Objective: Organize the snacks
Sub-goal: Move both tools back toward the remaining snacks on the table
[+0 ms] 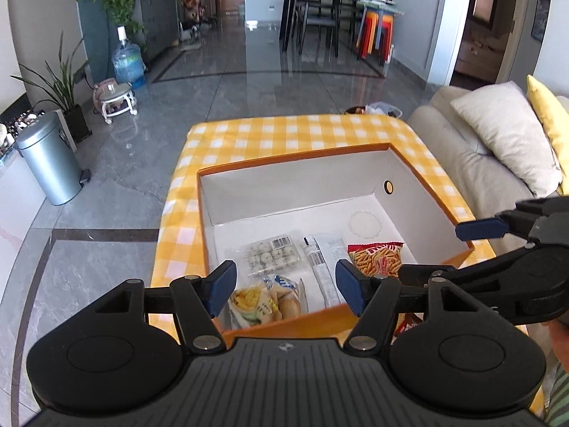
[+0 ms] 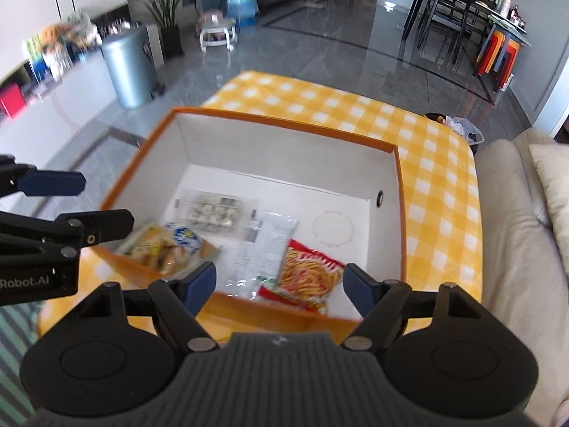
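An orange box with a white inside [image 1: 402, 163] [image 2: 284, 131] stands on the yellow checked table. In it lie a clear pack of round white sweets [image 1: 274, 254] [image 2: 211, 210], a yellow bread bag [image 1: 266, 300] [image 2: 170, 245], a long white packet [image 1: 322, 267] [image 2: 266, 249] and a red bag of orange sticks [image 1: 378, 258] [image 2: 309, 277]. My left gripper [image 1: 286, 286] hangs open above the box's near edge, nothing between its fingers. My right gripper [image 2: 279, 286] is open too, over the red bag, empty. Each gripper shows at the side of the other's view.
A beige sofa with a white cushion [image 1: 505, 135] and a yellow one runs along the table's right side. A metal bin [image 1: 49, 156] stands on the grey tiled floor to the left. Dining table and chairs [image 1: 320, 10] are far back.
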Demonstrator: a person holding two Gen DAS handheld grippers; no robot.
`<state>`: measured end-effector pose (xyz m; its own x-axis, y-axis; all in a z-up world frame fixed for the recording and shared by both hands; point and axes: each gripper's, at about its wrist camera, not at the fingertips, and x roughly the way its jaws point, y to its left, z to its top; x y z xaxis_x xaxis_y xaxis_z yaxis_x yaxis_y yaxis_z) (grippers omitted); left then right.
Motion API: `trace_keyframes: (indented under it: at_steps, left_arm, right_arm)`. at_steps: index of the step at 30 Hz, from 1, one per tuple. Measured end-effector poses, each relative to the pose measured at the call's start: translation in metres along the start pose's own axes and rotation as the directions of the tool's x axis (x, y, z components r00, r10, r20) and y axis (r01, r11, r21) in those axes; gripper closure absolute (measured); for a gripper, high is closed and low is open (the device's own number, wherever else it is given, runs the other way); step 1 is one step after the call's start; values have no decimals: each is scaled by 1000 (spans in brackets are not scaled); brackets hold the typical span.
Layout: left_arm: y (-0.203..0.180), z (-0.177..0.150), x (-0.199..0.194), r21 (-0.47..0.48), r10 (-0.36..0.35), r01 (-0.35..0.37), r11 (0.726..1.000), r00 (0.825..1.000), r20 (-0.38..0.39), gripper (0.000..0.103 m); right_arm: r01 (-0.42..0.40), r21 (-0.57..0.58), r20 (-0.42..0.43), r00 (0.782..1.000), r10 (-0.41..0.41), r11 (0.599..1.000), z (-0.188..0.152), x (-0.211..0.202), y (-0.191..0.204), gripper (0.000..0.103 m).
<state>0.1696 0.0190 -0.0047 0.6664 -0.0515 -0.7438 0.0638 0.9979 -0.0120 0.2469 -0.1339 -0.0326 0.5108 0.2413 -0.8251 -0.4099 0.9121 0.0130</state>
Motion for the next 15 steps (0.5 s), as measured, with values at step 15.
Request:
trace_keyframes:
  at_steps: [15]
  left_arm:
    - [-10,-72,-23,37,-55,58,998,997,-60,28]
  right_arm:
    - [-4,196,93,996,-14,981,-97,-46,11,26]
